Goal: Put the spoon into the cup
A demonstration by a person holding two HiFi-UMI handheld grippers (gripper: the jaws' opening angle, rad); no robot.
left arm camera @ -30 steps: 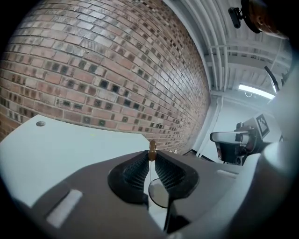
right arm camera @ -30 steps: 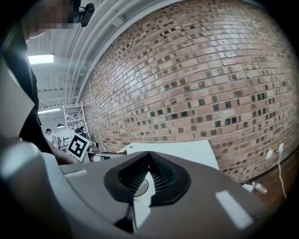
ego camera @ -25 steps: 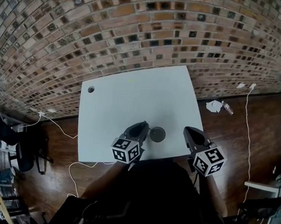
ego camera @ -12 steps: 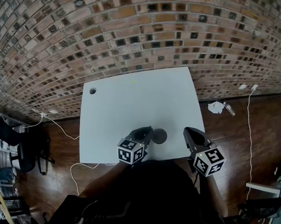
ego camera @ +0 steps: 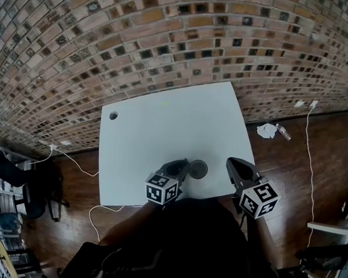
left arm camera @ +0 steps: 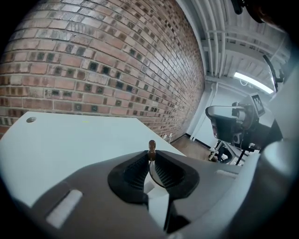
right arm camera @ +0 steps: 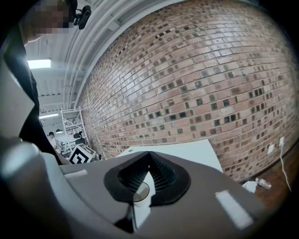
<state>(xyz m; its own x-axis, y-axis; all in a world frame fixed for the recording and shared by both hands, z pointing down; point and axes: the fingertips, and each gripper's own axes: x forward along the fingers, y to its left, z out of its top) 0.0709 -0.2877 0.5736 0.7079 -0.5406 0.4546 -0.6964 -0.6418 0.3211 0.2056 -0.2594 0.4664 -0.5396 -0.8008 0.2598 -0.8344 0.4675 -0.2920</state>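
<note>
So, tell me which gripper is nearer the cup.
Left. The left gripper, shut on the spoon, sits right beside the cup; the right gripper is apart on its other side.

Three cameras, one tabletop
The head view looks steeply down on the white table (ego camera: 163, 123); both gripper views sit low at its near edge, facing the brick wall (right arm camera: 187, 70); all three share both.

Ceiling lamp (left arm camera: 252, 81) bright; even light; fisheye bending; dark corners.
</note>
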